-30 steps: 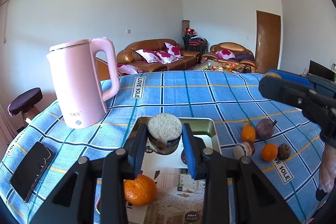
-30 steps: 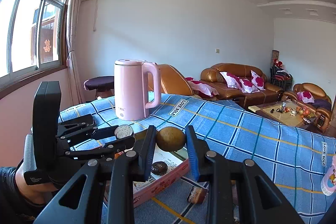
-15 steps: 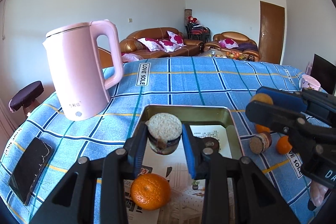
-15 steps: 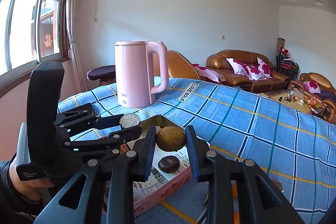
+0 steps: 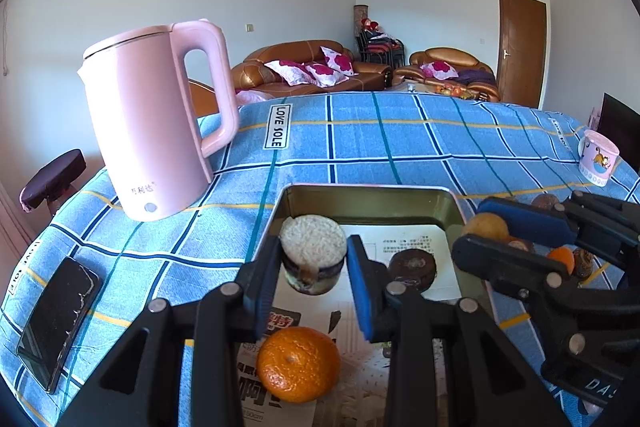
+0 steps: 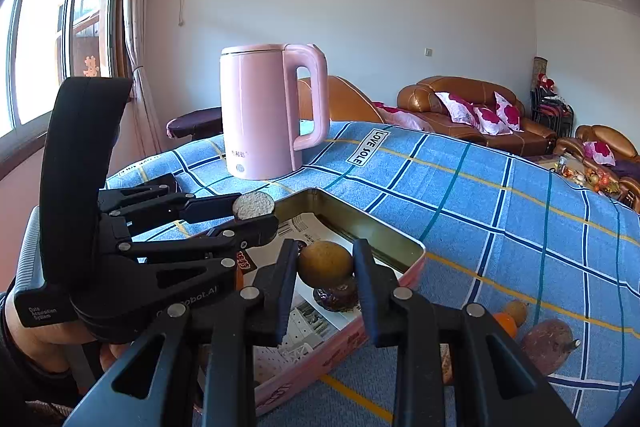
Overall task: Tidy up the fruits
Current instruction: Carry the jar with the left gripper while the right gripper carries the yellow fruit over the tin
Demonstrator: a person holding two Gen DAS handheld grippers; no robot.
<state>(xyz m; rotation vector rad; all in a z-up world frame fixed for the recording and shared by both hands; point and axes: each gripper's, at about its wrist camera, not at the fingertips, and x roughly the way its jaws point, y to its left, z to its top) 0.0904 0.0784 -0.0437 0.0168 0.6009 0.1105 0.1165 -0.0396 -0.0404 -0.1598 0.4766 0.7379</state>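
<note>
Holding both loads above the gold-lined pink tin tray (image 5: pixel 452 205), our left gripper (image 5: pixel 314 259) has its jaws clamped on a cut purple fruit half with a pale pithy face (image 5: pixel 313 253). Our right gripper (image 6: pixel 326 265) grips a round yellow-brown fruit (image 6: pixel 325 263); an orange mandarin (image 5: pixel 298 365) and a dark fruit (image 5: pixel 412 268) lie inside.

Both grippers have advanced over the tin tray (image 5: pixel 362 195). In the left wrist view, the right gripper (image 5: pixel 486 233) has slid from the right edge toward the center; a dark fruit (image 5: pixel 412 267), possibly passion fruit, has emerged at center.
</note>
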